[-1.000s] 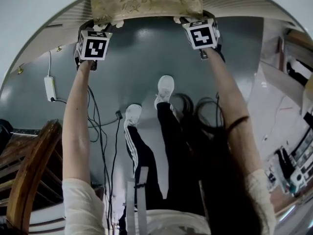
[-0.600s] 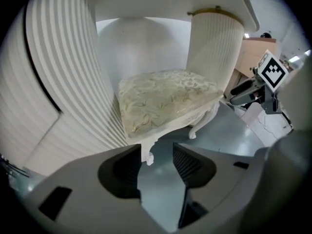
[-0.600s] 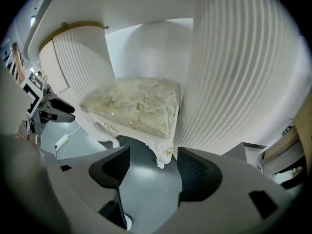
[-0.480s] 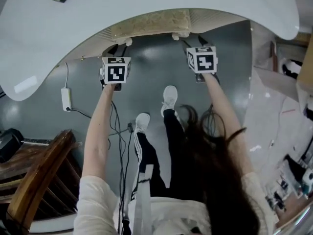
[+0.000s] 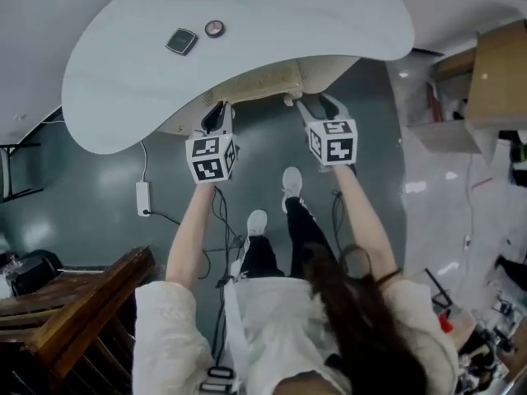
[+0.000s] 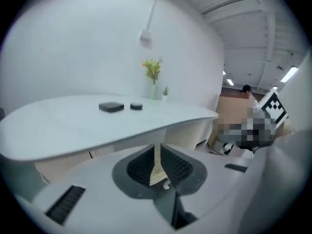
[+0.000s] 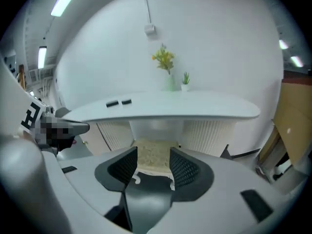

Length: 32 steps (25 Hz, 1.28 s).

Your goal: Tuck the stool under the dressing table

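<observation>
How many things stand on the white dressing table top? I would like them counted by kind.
Small flat items: 2 (square one, round one)
Plants at the far edge: 2 (yellow flowers in a vase, small green plant)
Total: 4

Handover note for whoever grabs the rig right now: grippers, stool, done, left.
Left gripper: jaws closing, narrow gap, nothing between them, off the stool.
Right gripper: jaws closing, wider apart, empty, off the stool.
Stool: under the dressing table, with the seat's front edge showing past the tabletop's rim.
Done: the tuck looks finished.
Left: probably nothing more than checking it is in far enough.
</observation>
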Each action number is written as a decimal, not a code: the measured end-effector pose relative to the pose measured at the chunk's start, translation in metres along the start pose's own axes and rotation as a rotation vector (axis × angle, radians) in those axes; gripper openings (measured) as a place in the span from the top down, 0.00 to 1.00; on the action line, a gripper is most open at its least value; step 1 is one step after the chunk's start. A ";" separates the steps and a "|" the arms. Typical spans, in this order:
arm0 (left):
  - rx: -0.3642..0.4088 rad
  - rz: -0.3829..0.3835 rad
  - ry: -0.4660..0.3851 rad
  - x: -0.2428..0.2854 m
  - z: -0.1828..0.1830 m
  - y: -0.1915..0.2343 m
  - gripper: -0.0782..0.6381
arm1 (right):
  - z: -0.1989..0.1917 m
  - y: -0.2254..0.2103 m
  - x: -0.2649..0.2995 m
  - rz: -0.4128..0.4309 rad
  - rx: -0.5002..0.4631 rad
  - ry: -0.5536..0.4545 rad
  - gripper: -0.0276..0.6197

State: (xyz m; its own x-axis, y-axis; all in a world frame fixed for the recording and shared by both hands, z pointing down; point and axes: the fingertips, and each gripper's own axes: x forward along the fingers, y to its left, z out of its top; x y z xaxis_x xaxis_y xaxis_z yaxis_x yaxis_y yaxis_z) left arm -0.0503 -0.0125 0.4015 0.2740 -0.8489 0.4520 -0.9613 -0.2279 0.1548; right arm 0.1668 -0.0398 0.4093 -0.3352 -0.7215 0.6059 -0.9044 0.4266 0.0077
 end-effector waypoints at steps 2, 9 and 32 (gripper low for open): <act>0.035 -0.024 -0.052 -0.025 0.034 -0.005 0.84 | 0.035 0.012 -0.029 -0.010 -0.009 -0.074 0.69; 0.069 -0.022 -0.220 -0.107 0.119 -0.027 0.85 | 0.124 0.054 -0.137 -0.089 -0.098 -0.295 0.90; 0.138 -0.067 -0.399 -0.217 0.178 -0.093 0.88 | 0.141 0.102 -0.257 -0.132 -0.023 -0.539 0.95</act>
State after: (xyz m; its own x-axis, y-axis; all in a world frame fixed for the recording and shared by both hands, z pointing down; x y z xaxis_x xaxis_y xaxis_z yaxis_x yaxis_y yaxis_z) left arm -0.0253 0.1082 0.1331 0.3294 -0.9420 0.0649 -0.9440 -0.3273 0.0406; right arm 0.1232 0.1123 0.1425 -0.3128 -0.9439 0.1055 -0.9438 0.3213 0.0771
